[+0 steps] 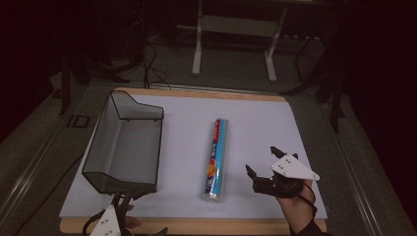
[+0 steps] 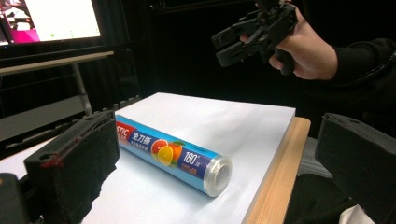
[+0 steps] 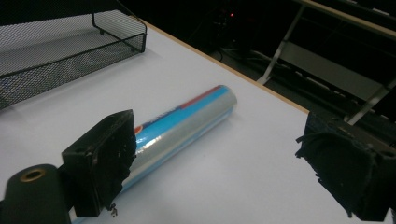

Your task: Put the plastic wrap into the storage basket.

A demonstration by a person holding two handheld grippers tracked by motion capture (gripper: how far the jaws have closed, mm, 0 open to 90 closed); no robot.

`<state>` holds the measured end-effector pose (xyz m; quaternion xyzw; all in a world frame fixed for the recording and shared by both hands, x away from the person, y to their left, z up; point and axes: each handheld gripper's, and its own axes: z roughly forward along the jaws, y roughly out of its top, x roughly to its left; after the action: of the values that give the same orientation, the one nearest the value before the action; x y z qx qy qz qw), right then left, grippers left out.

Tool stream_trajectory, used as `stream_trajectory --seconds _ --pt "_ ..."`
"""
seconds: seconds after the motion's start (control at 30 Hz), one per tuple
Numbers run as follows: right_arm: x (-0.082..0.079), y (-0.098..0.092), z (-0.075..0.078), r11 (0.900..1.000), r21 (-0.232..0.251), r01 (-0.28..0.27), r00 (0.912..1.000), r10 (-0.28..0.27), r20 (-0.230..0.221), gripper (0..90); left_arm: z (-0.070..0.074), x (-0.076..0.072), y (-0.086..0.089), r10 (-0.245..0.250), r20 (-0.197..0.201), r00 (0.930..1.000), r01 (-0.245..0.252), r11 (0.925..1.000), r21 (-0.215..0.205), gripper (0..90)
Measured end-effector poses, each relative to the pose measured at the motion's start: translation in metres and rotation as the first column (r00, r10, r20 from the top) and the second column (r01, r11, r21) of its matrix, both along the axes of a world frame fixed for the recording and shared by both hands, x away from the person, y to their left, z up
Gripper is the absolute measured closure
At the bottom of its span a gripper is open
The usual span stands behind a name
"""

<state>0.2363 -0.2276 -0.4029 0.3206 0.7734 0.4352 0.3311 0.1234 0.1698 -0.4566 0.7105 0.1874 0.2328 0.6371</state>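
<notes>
Jaws of right gripper [image 1: 260, 160] wide apart, empty, just beside wrap roll [image 1: 217, 158]

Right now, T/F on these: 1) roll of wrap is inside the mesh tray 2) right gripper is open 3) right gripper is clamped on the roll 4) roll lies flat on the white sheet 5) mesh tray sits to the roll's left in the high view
1) The roll of wrap is inside the mesh tray. False: it lies on the sheet beside the tray, apart from it.
2) The right gripper is open. True.
3) The right gripper is clamped on the roll. False: its jaws stand wide apart, with the roll beyond them and nothing between them.
4) The roll lies flat on the white sheet. True.
5) The tray sits left of the roll in the high view. True.
</notes>
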Motion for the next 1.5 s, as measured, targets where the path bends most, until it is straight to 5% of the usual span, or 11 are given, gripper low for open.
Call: stream_trajectory --seconds 0.33,0.53,0.73,1.13,1.5 --pt "0.013 0.031 0.000 1.000 -0.026 0.004 0.9997 -0.005 -0.024 10.4 0.000 0.000 -0.001 -0.008 -0.002 1.0000 0.008 1.0000 0.000 0.7" --pt "0.019 0.049 -0.002 1.000 0.001 0.008 0.9993 -0.008 -0.035 9.7 0.000 -0.001 -0.001 -0.013 -0.006 0.9999 0.013 0.9999 -0.004 0.7" --pt "0.029 0.063 -0.006 0.999 0.039 0.021 0.9952 -0.017 -0.096 9.7 0.000 -0.001 -0.002 -0.016 -0.007 0.9998 0.016 0.9999 -0.003 0.7" --pt "0.046 0.088 -0.012 0.994 0.073 0.077 0.9826 -0.063 -0.175 9.7 0.000 -0.002 -0.003 -0.022 -0.004 0.9998 0.022 0.9998 0.000 0.6" --pt "0.072 0.108 -0.032 0.987 0.084 0.139 0.9588 -0.113 -0.261 8.9 -0.001 -0.002 -0.004 -0.027 -0.005 0.9996 0.027 0.9996 0.004 0.6"
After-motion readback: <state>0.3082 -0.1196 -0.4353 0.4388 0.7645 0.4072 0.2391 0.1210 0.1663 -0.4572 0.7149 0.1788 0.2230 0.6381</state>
